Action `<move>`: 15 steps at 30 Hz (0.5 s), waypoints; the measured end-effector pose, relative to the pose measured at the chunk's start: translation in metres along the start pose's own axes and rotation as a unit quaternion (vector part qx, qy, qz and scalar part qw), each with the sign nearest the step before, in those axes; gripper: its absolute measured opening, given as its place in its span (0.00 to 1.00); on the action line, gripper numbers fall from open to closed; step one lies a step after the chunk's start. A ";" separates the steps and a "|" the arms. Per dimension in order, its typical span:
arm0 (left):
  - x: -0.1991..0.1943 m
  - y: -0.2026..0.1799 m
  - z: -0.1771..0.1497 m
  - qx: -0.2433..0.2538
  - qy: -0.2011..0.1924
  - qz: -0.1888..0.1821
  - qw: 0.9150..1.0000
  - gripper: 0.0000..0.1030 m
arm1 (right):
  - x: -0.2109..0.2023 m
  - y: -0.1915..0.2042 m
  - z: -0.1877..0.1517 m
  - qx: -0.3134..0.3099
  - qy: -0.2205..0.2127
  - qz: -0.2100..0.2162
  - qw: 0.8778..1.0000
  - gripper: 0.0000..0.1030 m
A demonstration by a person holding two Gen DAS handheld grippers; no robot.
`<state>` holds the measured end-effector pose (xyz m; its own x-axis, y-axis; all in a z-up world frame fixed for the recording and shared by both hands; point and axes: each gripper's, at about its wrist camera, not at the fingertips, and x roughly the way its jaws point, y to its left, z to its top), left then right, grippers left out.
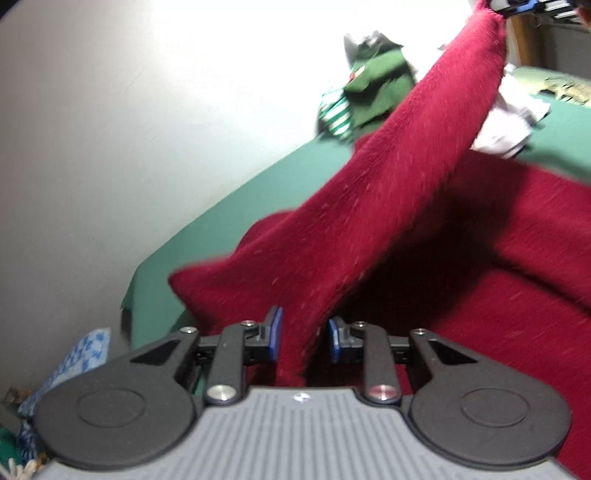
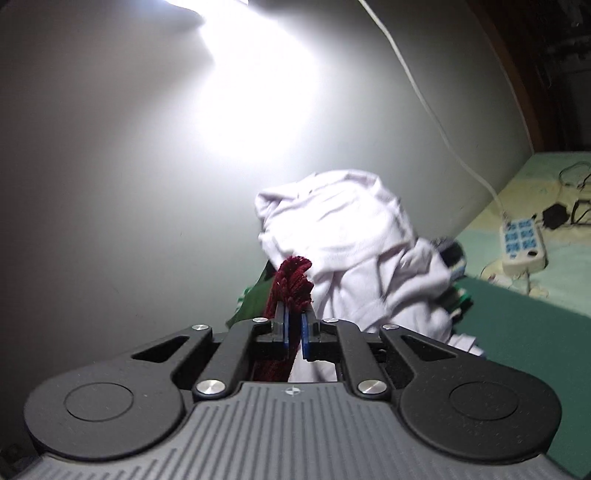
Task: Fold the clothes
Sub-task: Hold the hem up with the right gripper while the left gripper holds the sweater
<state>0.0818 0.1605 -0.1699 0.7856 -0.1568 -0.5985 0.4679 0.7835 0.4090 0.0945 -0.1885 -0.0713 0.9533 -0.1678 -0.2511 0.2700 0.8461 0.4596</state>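
Note:
A dark red knitted garment (image 1: 461, 258) lies spread on the green bed sheet (image 1: 240, 195). One part of it is lifted into a taut band (image 1: 406, 166) that runs from low in the left wrist view up to the top right. There my right gripper (image 1: 517, 5) holds its end. In the right wrist view that gripper (image 2: 294, 326) is shut on a bunched red tuft (image 2: 293, 280). My left gripper (image 1: 304, 332) has the band's lower end between its blue pads. The cloth lies against the left pad, and a dark gap shows at the right pad.
A green garment (image 1: 373, 92) with a green-and-white striped piece lies by the wall. A crumpled white garment (image 2: 351, 240) is heaped beyond the right gripper. A power strip (image 2: 522, 240) with a white cable (image 2: 424, 99) lies on the bed at right. A blue-white patterned cloth (image 1: 74, 365) is at lower left.

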 end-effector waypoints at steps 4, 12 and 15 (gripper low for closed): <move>0.012 -0.021 -0.002 0.019 0.015 -0.010 1.000 0.28 | 0.009 -0.018 -0.003 -0.017 0.024 -0.049 0.998 0.07; 0.013 -0.019 -0.003 0.006 0.026 -0.014 1.000 0.30 | 0.019 -0.027 -0.016 -0.015 0.034 -0.073 0.997 0.07; 0.010 -0.018 -0.001 -0.020 0.024 -0.034 0.999 0.30 | 0.010 -0.022 -0.004 -0.022 -0.013 -0.073 0.997 0.07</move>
<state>0.0814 0.1452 -0.1839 0.7315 -0.1819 -0.6571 0.5025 0.7952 0.3392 0.0977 -0.2072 -0.0878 0.9078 -0.3029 -0.2900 0.4000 0.8331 0.3820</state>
